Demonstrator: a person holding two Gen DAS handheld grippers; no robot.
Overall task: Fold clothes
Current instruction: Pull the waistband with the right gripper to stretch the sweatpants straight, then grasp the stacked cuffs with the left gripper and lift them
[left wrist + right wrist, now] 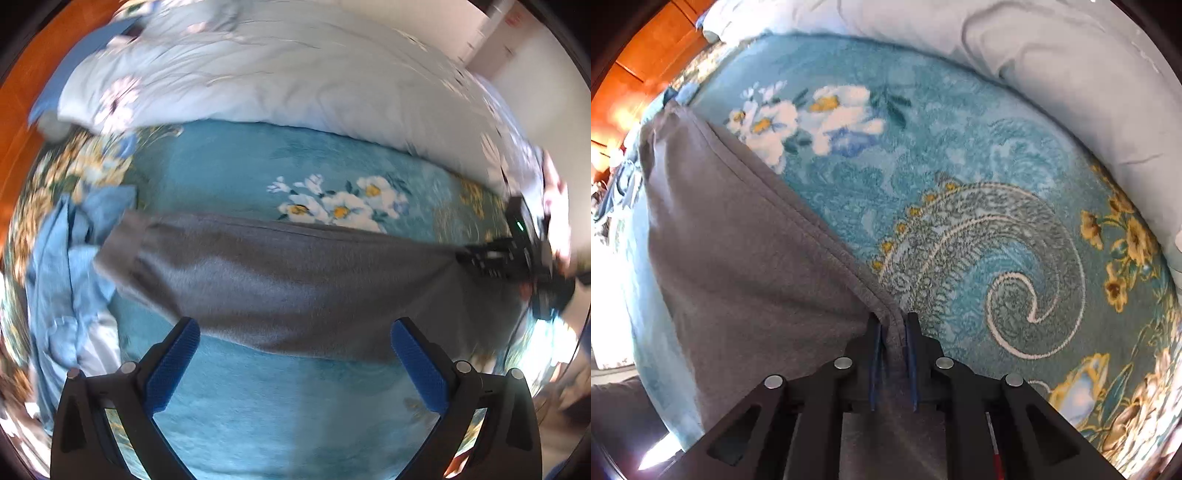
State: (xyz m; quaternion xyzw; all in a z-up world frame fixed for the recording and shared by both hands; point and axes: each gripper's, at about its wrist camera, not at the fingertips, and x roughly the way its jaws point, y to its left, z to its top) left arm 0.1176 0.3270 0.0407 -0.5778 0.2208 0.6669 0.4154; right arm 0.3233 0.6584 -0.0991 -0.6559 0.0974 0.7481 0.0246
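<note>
A grey garment point(288, 273) lies stretched sideways across the teal flowered blanket point(258, 406). My left gripper point(295, 325) hangs open just above the garment's near edge, its blue pads point(177, 365) wide apart and holding nothing. At the right edge of the left wrist view, my right gripper point(509, 254) holds the garment's tapered end. In the right wrist view the grey garment point(738, 240) runs from upper left down into the right gripper point(893, 321). Its narrow jaws are shut on a bunched fold of the seam edge.
A pale flowered duvet point(295, 74) is heaped along the far side of the bed. Crumpled blue clothes point(74, 266) lie at the left. Orange wooden furniture point(657, 48) stands beyond the bed. A person's hand point(556, 192) grips the right tool.
</note>
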